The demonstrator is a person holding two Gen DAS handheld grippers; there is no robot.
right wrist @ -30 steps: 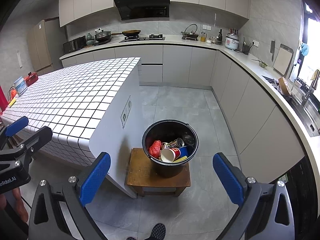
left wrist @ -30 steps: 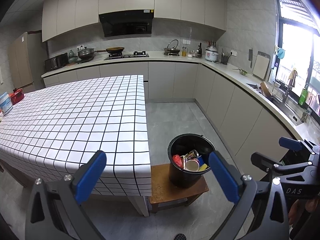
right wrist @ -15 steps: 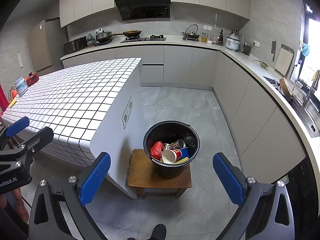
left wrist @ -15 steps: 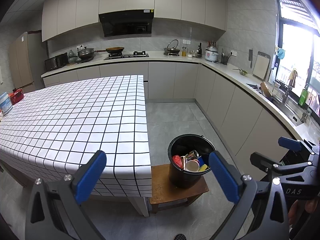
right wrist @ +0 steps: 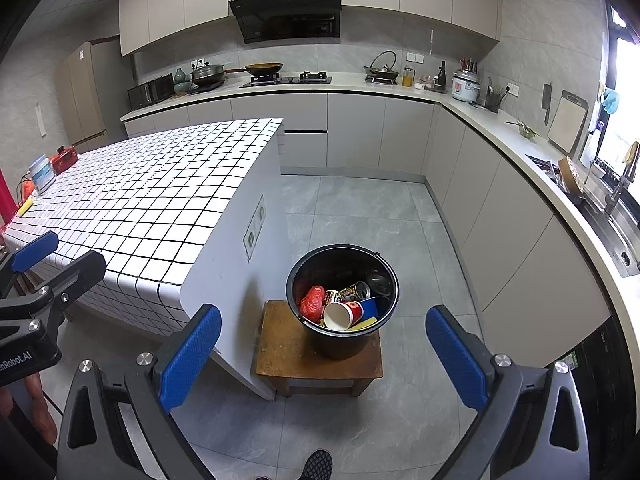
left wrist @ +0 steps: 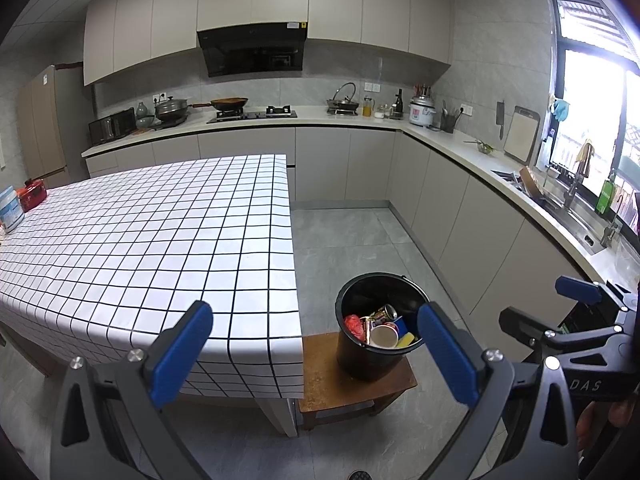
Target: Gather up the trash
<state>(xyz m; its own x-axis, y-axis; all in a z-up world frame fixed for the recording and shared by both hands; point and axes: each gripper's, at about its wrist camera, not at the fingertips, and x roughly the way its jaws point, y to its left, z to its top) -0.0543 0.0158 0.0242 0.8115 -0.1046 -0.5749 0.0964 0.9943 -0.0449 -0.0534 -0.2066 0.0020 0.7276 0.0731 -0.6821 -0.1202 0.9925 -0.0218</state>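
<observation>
A black bucket [right wrist: 343,344] stands on a low brown stool [right wrist: 288,350] beside the checked table. Inside it lie a red crumpled wrapper [right wrist: 312,303], drink cans [right wrist: 354,291], a red paper cup [right wrist: 345,315] and a yellow scrap. The left wrist view shows the same bucket [left wrist: 370,360] past the table corner. My right gripper [right wrist: 320,354] hangs open above and in front of the bucket, with nothing between its blue pads. My left gripper [left wrist: 314,354] is open too, empty, over the table's near corner. Each gripper shows at the edge of the other's view.
The white checked table [left wrist: 140,240] fills the left, with a red box [left wrist: 32,196] and a white tub [left wrist: 10,210] at its far end. Grey cabinets and a counter [right wrist: 520,136] run along the back and right. Grey tiled floor [right wrist: 360,208] lies between. A shoe tip [right wrist: 318,465] shows below.
Both views have shifted only slightly; the right gripper has drifted a little, so the bucket sits marginally lower in its view. Both grippers stay open and empty.
</observation>
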